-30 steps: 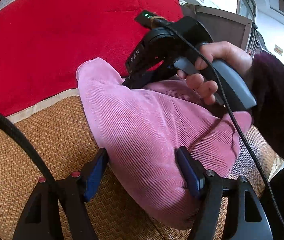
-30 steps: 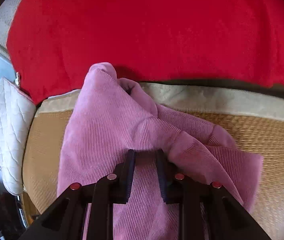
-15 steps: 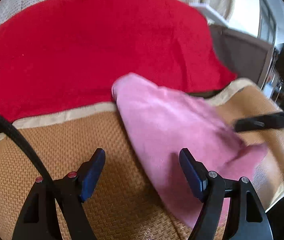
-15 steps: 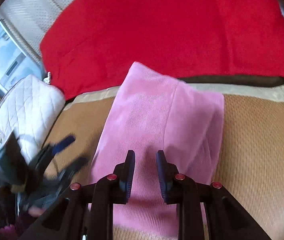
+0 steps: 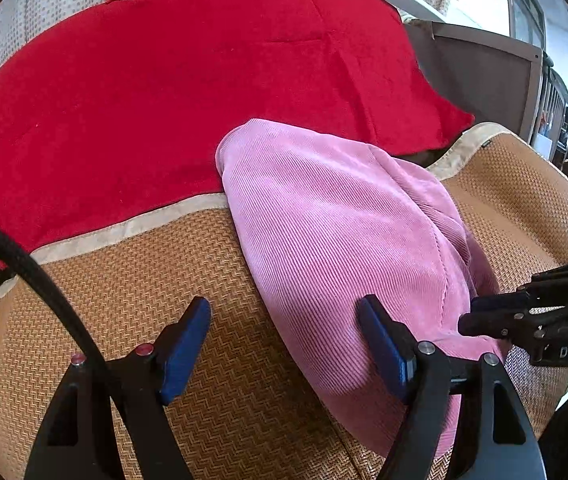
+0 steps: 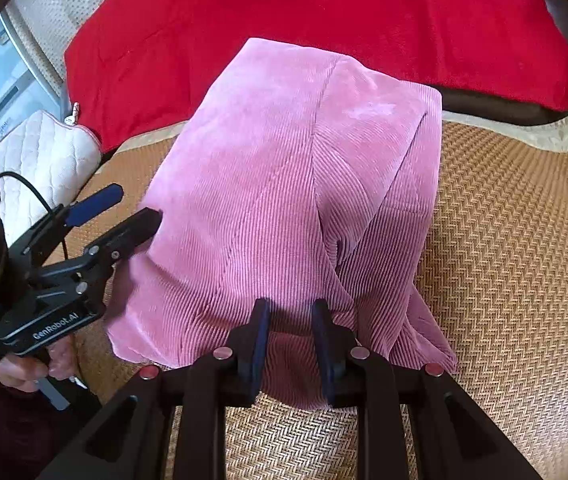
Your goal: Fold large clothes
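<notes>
A pink corduroy garment (image 5: 339, 236) lies folded into a rough rectangle on a woven tan mat (image 5: 132, 280); it also shows in the right wrist view (image 6: 284, 184). My left gripper (image 5: 284, 340) is open, its jaws wide apart over the garment's left edge and holding nothing; it shows from the side in the right wrist view (image 6: 124, 212). My right gripper (image 6: 289, 320) hovers over the garment's near edge with a narrow gap between its jaws and no cloth between them; it shows at the right in the left wrist view (image 5: 523, 320).
A red blanket (image 5: 188, 80) covers the surface behind the mat (image 6: 515, 240). A white quilted cushion (image 6: 44, 156) lies at the left. A brown cabinet (image 5: 483, 76) stands at the back right. A black cable (image 5: 24, 264) crosses the left wrist view.
The garment went from a bunched heap to a flat folded rectangle. The right gripper came off the cloth and drew back to its near edge. The left gripper pulled back to the left edge.
</notes>
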The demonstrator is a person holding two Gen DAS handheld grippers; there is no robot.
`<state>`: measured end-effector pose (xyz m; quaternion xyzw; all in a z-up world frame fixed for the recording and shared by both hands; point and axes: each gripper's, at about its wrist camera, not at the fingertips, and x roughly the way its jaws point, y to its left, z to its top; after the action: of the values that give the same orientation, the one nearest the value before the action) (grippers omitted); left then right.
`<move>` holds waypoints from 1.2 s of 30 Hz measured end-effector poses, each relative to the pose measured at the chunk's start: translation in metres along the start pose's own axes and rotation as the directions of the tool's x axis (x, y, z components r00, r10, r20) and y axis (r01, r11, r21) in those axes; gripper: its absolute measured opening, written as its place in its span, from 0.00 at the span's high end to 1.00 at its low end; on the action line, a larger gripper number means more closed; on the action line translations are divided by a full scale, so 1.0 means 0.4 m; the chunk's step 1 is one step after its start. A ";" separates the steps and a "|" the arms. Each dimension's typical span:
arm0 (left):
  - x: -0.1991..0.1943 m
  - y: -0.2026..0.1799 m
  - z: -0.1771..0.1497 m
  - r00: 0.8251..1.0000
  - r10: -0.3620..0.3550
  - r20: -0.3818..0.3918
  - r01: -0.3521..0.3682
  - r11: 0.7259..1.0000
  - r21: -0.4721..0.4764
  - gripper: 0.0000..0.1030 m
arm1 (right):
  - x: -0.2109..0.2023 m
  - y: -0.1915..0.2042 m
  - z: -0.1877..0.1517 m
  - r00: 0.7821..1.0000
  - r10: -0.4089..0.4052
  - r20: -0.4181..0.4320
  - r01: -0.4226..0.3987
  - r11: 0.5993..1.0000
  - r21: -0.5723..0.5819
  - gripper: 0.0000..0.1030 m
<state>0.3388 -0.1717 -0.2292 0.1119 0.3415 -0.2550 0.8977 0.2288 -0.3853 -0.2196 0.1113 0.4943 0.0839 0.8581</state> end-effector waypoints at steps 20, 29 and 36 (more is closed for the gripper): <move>0.022 0.033 -0.005 0.999 -0.053 -0.013 0.052 0.996 -0.067 0.13 | 0.042 0.136 -0.050 0.972 -0.208 0.110 0.218 0.971 -0.093 0.75; 0.033 0.038 -0.004 0.998 -0.055 -0.026 0.053 0.996 -0.073 0.09 | 0.042 0.144 -0.053 0.967 -0.225 0.121 0.239 0.964 -0.114 0.75; 0.049 0.036 -0.002 0.998 -0.051 -0.044 0.048 0.996 -0.071 0.07 | 0.045 0.144 -0.053 0.967 -0.225 0.121 0.239 0.964 -0.117 0.75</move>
<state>0.3586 -0.1666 -0.2424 0.0777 0.3732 -0.2625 0.8865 0.2174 -0.3232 -0.2289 0.0005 0.4507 0.0088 0.8926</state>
